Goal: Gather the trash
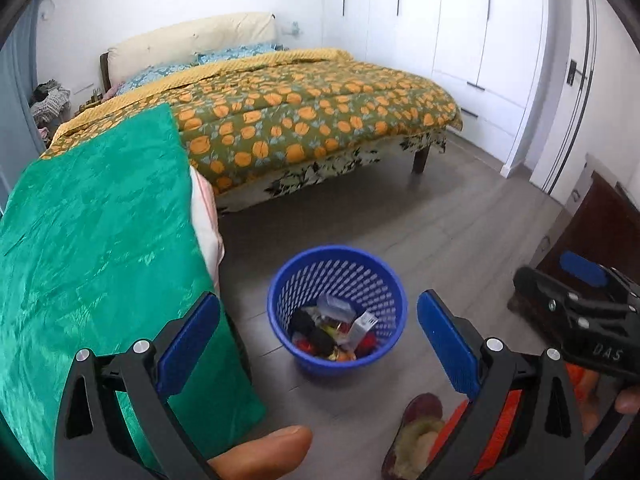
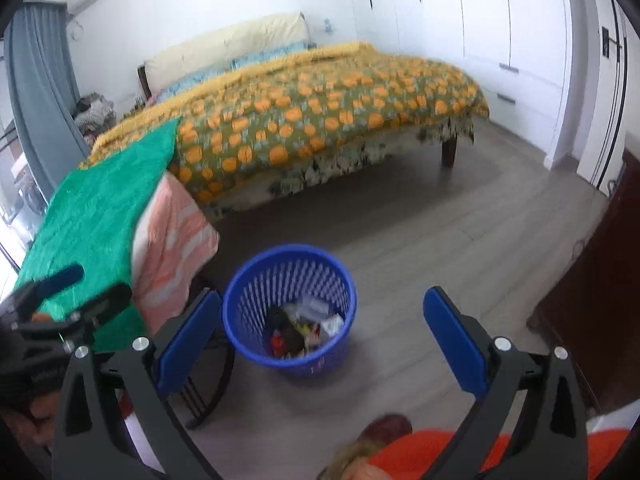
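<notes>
Both hand-held grippers, left (image 1: 318, 338) and right (image 2: 322, 334), spread wide, empty, blue mesh basket (image 1: 304, 272) of mixed trash (image 1: 334, 334) below

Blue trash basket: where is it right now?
The blue trash basket stands on the grey floor, centre of both wrist views, just right of the green cloth and nearer than the bed.

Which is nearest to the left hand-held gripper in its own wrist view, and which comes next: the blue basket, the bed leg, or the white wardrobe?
From the left hand-held gripper, open and empty:
1. Blue basket, on the floor just ahead, between the fingers, with trash inside.
2. Bed leg, farther back on the right, under the quilt's corner.
3. White wardrobe, along the far wall, upper right.
</notes>
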